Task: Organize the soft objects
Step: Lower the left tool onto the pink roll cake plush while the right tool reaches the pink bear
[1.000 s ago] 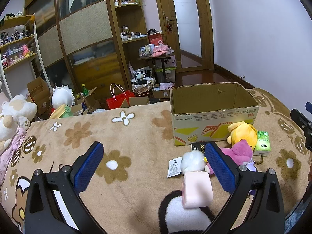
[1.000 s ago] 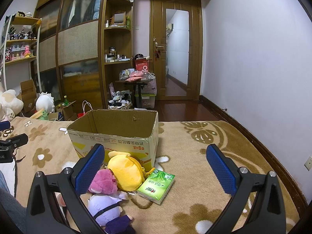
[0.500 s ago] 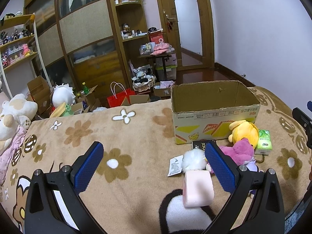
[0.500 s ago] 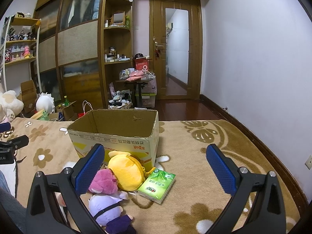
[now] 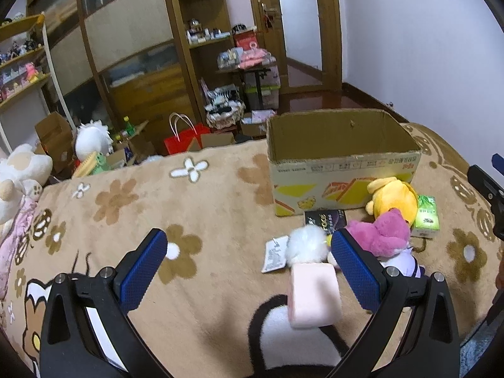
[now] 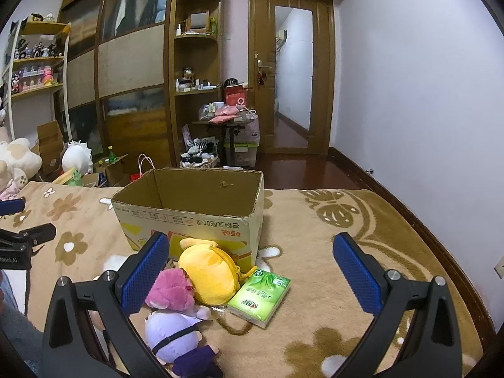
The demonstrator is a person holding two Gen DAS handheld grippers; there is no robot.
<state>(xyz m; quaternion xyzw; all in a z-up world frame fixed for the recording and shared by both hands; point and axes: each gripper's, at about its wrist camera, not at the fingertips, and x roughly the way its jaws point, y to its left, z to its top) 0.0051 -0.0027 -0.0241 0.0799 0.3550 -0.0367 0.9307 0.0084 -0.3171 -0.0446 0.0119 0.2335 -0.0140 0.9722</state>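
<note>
Left wrist view: left gripper (image 5: 249,264), jaws wide and empty, has the pink cube (image 5: 313,294) just inside its right finger; right gripper (image 6: 250,269), equally wide, hovers above the plush pile beside the cardboard box (image 6: 189,217).

Left gripper (image 5: 249,266) was held level above the surface, jaws spread wide, blue pads (image 5: 143,267) facing each other, nothing between them. Right gripper (image 6: 250,271) was likewise wide apart and empty, its pads (image 6: 354,272) angled inward. Each gripper's black body showed at the edge of the other's view.
</note>
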